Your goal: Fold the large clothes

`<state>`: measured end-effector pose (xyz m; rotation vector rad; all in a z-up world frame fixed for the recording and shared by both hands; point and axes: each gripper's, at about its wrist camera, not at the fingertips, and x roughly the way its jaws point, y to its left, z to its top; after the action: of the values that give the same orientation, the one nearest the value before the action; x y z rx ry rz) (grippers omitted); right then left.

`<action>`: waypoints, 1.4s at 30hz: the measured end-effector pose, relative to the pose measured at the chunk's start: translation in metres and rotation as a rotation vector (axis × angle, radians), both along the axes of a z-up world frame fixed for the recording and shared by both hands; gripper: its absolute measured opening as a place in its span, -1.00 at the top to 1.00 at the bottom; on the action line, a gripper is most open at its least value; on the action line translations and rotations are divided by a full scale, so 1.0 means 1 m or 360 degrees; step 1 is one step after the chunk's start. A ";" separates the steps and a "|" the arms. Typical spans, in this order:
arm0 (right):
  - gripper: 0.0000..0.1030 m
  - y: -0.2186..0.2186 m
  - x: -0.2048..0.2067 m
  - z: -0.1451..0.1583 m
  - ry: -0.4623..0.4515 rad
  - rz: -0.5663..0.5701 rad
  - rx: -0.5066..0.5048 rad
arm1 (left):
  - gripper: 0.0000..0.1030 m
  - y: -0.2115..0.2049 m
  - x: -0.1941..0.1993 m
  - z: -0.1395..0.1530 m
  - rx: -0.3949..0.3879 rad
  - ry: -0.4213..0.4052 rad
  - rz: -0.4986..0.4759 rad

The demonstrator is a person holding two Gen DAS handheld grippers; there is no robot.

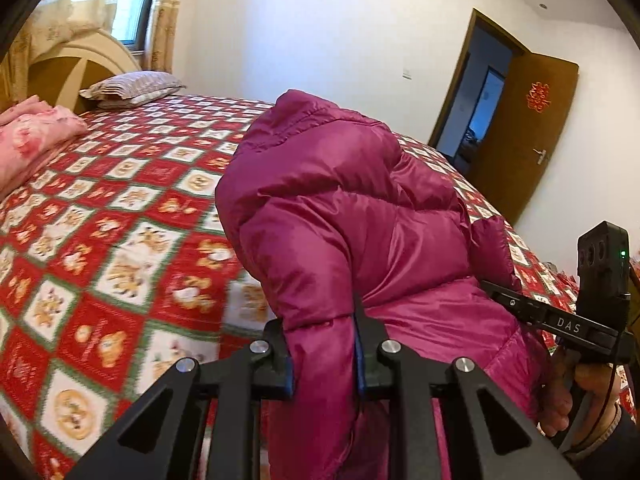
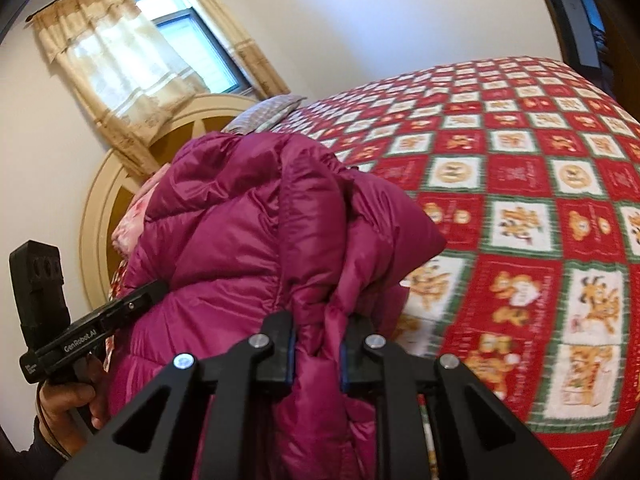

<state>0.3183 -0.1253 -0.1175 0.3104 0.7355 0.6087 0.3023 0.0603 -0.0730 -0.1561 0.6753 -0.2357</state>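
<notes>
Both wrist views sit close behind the magenta jacket (image 1: 344, 208), facing across the shared bed (image 2: 520, 184).

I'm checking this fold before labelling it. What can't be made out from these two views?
- Left wrist view: the left gripper hides the magenta puffer jacket fabric between its fingers.
- Right wrist view: the jacket's lower part is cut off by the bottom edge.
- Both views: the bedspread pattern is motion-blurred.

The bed (image 1: 120, 208) wears a red, white and green checked quilt (image 2: 520, 184) printed with small orange figures. At its headboard end lie 1 striped pillow (image 1: 134, 86) and a folded pink blanket (image 1: 34, 136), near each other.
</notes>
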 end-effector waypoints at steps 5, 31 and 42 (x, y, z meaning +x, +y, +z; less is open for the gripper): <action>0.65 0.027 0.000 -0.004 0.0007 0.0065 -0.0023 | 0.59 0.023 -0.005 -0.005 0.0036 0.0004 0.0060; 0.65 0.066 0.009 -0.029 0.0092 0.0099 -0.0143 | 0.59 0.056 -0.004 -0.040 0.0056 0.0092 0.0101; 0.65 0.072 0.010 -0.037 0.0101 0.0082 -0.0204 | 0.40 0.053 0.000 -0.049 0.0148 0.0104 0.0129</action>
<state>0.3287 -0.0531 -0.1542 0.1937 0.8418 0.5996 0.3019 0.1136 -0.1215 -0.1020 0.7420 -0.1217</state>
